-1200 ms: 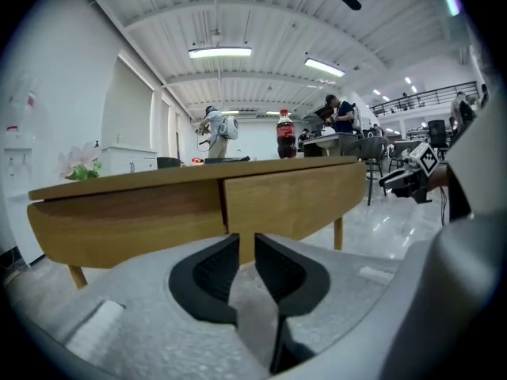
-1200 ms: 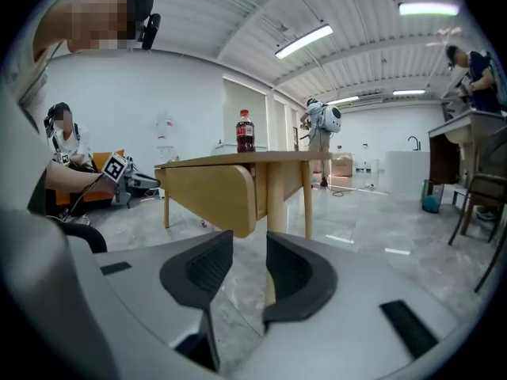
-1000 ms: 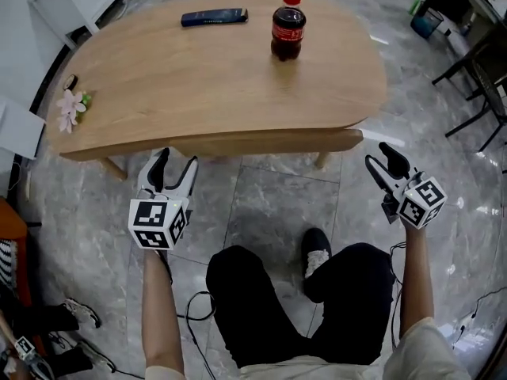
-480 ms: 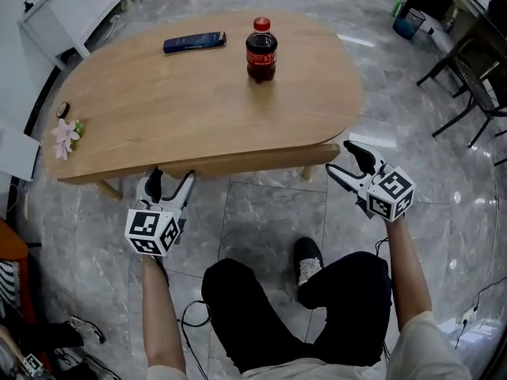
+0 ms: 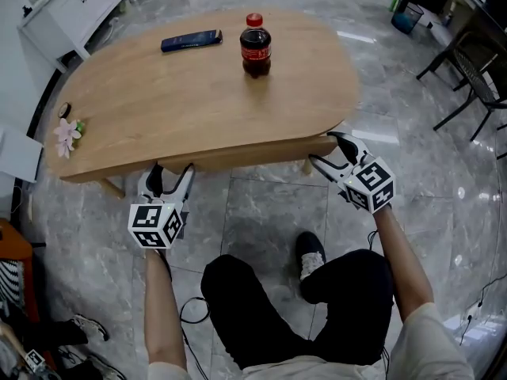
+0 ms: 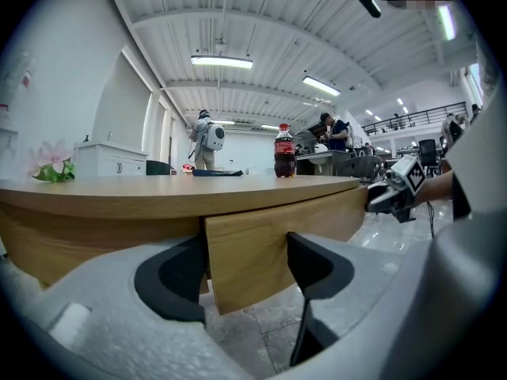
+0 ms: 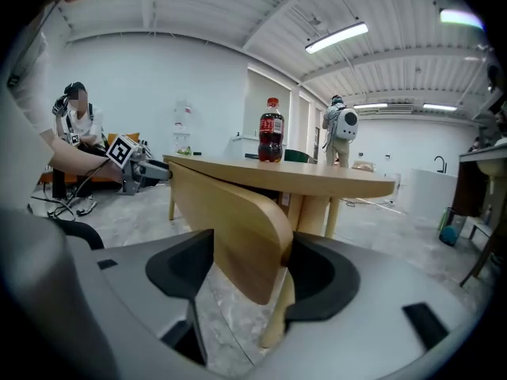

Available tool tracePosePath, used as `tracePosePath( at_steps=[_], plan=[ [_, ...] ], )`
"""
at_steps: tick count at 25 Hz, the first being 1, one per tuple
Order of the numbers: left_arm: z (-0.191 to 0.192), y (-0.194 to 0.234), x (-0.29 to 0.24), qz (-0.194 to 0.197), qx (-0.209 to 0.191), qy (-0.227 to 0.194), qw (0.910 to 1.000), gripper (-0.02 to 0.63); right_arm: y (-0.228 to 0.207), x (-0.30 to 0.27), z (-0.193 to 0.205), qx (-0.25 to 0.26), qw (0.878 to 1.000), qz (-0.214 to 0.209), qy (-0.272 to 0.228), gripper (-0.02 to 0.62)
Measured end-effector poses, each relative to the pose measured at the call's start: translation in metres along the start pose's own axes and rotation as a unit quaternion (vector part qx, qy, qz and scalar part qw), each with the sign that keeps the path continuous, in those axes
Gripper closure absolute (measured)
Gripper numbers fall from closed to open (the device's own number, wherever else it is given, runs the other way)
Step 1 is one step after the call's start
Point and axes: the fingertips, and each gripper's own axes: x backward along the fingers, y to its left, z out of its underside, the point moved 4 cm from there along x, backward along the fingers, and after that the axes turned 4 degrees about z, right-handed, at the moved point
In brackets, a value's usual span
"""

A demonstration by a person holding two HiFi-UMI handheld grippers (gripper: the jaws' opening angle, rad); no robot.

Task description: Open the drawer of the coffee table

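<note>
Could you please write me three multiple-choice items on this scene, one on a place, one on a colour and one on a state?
1. Where on the coffee table does the pink flower lie?
A. at its middle
B. at its left edge in the head view
C. at its right end

2. What colour is the cap of the cola bottle?
A. blue
B. white
C. red

3. How is the cola bottle placed?
A. upright, cap on
B. on its side
C. upright, cap off

Answers:
1 B, since the pink flower lies right by the left rim in the head view.
2 C, since the cap shows red in the head view and both tool views.
3 A, since the cola bottle stands upright with its cap on top.
</note>
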Motion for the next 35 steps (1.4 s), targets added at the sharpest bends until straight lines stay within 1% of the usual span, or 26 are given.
tracePosePath(
  at_steps=[1,3,11,16,24,28,35],
  plan=[
    [0.000,-0.001,0.001,-0.001,0.005,0.002,1.0000,0.295,0.000,0.001,0.001,-0.002,1.000,0.007,0.001,0.299],
    [0.001,-0.005,0.005,-0.002,0.010,0.005,0.9999,0.295,-0.001,0.006,0.002,-0.005,1.000,0.014,0.003,0.339],
    [0.008,-0.022,0.036,-0.007,0.008,0.010,0.9999,0.295,0.023,0.032,0.009,-0.004,1.000,-0.005,0.002,0.355],
    [0.013,-0.034,0.052,-0.013,0.007,0.017,0.9997,0.295,0.037,0.049,0.015,0.035,0.999,-0.005,0.019,0.368],
    [0.019,-0.045,0.073,-0.020,0.006,0.019,0.9996,0.295,0.049,0.064,0.022,0.021,1.000,-0.018,0.011,0.374],
    [0.023,-0.056,0.083,-0.026,0.008,0.019,0.9994,0.295,0.055,0.074,0.026,0.029,0.999,-0.023,0.013,0.376],
    [0.028,-0.066,0.098,-0.029,0.010,0.022,0.9993,0.295,0.065,0.087,0.030,0.027,0.999,-0.042,0.011,0.388]
  ],
)
